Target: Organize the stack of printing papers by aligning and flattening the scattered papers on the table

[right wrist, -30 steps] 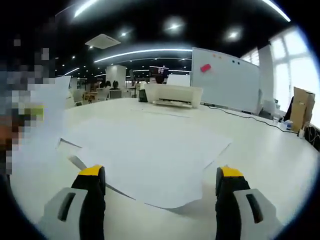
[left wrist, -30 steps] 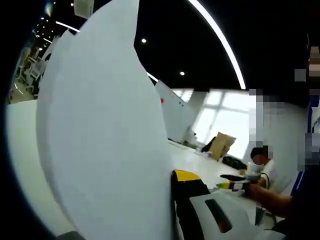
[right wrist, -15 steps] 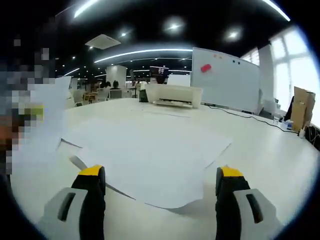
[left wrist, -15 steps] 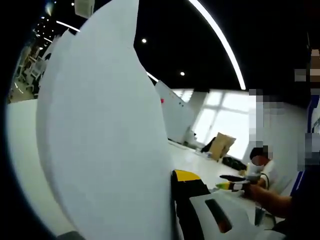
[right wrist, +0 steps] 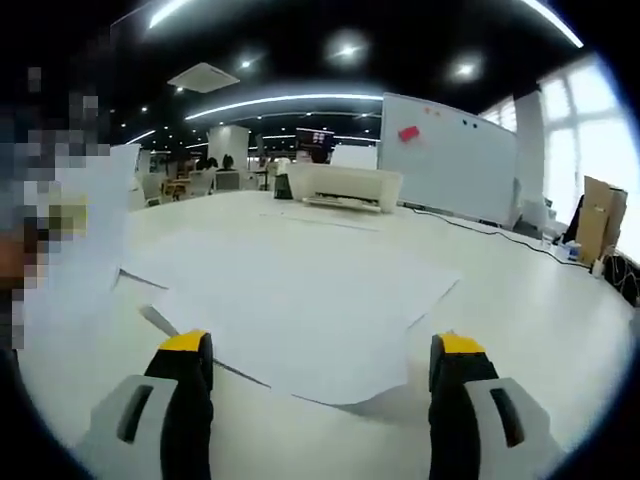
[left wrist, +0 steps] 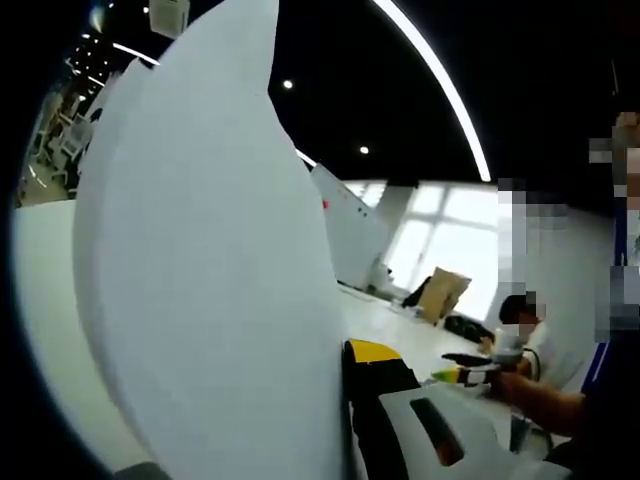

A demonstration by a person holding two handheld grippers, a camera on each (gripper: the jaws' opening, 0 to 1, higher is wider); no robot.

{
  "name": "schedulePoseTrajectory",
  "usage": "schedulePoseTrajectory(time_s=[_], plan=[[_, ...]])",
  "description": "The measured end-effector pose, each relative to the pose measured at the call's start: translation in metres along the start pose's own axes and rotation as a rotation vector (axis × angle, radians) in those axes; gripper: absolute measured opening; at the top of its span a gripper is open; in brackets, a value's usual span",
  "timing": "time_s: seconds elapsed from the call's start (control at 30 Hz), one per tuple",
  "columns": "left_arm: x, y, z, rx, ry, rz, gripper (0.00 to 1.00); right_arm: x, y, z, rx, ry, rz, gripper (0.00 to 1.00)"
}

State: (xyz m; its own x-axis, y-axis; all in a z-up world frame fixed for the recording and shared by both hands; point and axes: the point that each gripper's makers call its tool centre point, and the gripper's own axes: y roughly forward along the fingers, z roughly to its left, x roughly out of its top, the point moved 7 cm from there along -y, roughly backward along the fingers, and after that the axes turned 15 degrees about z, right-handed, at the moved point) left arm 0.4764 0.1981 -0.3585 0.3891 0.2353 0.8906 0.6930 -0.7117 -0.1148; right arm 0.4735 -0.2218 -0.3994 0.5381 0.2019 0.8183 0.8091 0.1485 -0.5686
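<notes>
My left gripper (left wrist: 345, 420): jaws clamped on an upright, smooth white sheet (left wrist: 200, 280), curving, matte | my right gripper (right wrist: 315, 400): jaws wide, holding nothing, over loose papers (right wrist: 300, 300) lying flat, skewed, on the glossy white table (right wrist: 530, 300) | boxy white printer (right wrist: 340, 187) beyond

In the left gripper view, a raised sheet of paper (left wrist: 200, 280) stands close to the lens and hides the left gripper's (left wrist: 345, 420) left jaw, so whether the jaws clamp the sheet cannot be told. The sheet's lower end is cut off by the bottom edge. It also covers most of the table (left wrist: 40, 300) behind it.

In the right gripper view, the papers (right wrist: 300, 300) lying on the table are blurred where they overlap, and their number cannot be told. Writing on the whiteboard (right wrist: 450, 155) is too small to make out.
</notes>
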Motion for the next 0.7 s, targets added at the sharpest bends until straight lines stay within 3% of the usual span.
schedulePoseTrajectory(time_s=[0.57,0.7], plan=[[-0.0010,0.0013,-0.0012,0.004,0.012,0.012,0.07,-0.0055,-0.0048,0.0070,0.057,0.061,0.027,0.56],[-0.0014,0.0017,-0.0023,0.003,0.014,0.014,0.07,-0.0067,-0.0081,0.0070,0.052,0.065,0.024,0.42]])
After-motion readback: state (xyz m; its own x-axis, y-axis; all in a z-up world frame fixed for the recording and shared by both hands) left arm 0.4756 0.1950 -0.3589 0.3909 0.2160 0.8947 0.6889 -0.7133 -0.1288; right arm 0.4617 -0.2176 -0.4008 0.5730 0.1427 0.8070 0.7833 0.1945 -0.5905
